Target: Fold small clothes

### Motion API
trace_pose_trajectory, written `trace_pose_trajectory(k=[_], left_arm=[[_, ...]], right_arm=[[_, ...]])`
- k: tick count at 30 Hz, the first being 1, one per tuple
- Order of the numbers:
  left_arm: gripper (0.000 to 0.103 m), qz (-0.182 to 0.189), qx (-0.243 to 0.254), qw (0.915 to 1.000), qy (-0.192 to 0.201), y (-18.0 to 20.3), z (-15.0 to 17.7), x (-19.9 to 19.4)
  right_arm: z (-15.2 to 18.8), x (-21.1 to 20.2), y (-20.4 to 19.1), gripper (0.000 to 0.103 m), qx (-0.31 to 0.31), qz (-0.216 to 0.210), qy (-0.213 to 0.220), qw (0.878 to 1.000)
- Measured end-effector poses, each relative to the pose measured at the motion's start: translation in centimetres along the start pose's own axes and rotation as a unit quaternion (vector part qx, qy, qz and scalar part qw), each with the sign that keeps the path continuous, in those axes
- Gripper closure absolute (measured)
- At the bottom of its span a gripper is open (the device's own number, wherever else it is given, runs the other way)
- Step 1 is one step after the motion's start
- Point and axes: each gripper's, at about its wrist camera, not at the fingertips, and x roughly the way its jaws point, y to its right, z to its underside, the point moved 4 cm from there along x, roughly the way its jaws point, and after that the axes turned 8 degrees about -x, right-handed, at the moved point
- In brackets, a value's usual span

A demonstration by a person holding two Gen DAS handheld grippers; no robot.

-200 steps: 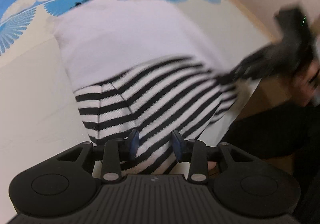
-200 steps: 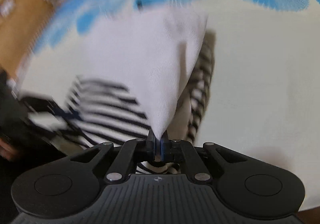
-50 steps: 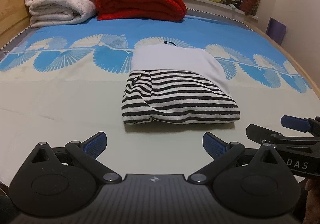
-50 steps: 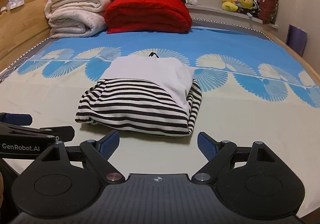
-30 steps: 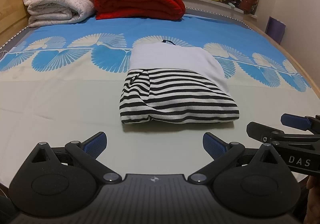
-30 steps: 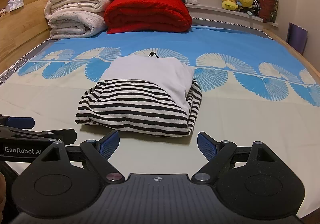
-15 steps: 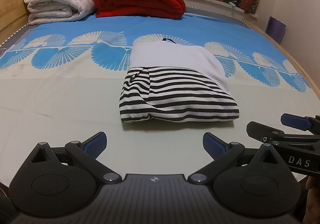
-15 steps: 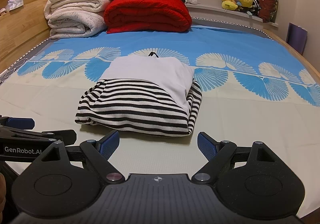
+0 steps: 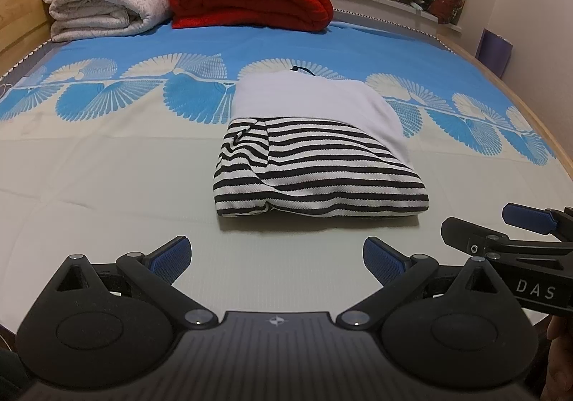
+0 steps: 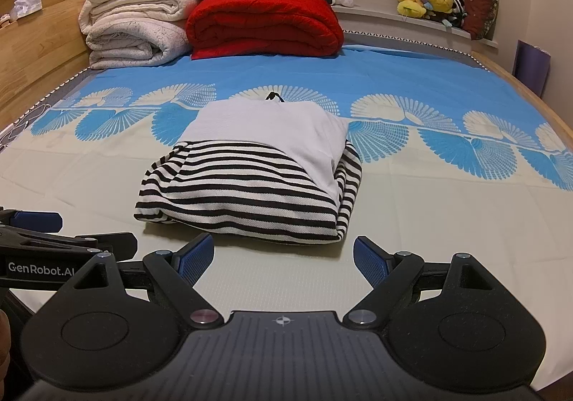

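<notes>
The folded garment (image 9: 318,164), black-and-white stripes with a plain white panel over its far half, lies in the centre of both frames on the pale part of the bed (image 9: 89,186), just short of the blue fan-patterned band. The left gripper (image 9: 275,257) sits low in its frame with jaws spread wide and holding nothing, apart from the cloth; the right gripper (image 10: 283,256) is likewise released and empty, its blue pads either side of the near edge of the bundle but not touching it. In the left wrist view the other tool shows at the lower right edge. The fold looks finished, so the main risk is disturbing it: a pad dragged forward across the near fold could catch the loose striped flap at the bundle's left corner and pull the layers open, and the soft mattress would let the stack slump if pressed. Whether the underside layers are even cannot be told from these low angles. Against the frames from about seven seconds back, when the right jaws pinched the white cloth in mid-air and the left straddled the stripes, both tools are now withdrawn; over the last second or two almost nothing has changed. The red blanket (image 10: 265,21) and cream towels (image 10: 136,28) sit upper left.
</notes>
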Motion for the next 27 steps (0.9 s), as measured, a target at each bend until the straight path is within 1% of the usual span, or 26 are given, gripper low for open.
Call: trace_pose_trajectory(k=[27], left_arm=[[0.001,-0.002,-0.001,1.0,-0.003,-0.18,0.08,0.23]], right_arm=[[0.31,0.35,0.13,0.017,0.001,-0.003,-0.004,1.0]])
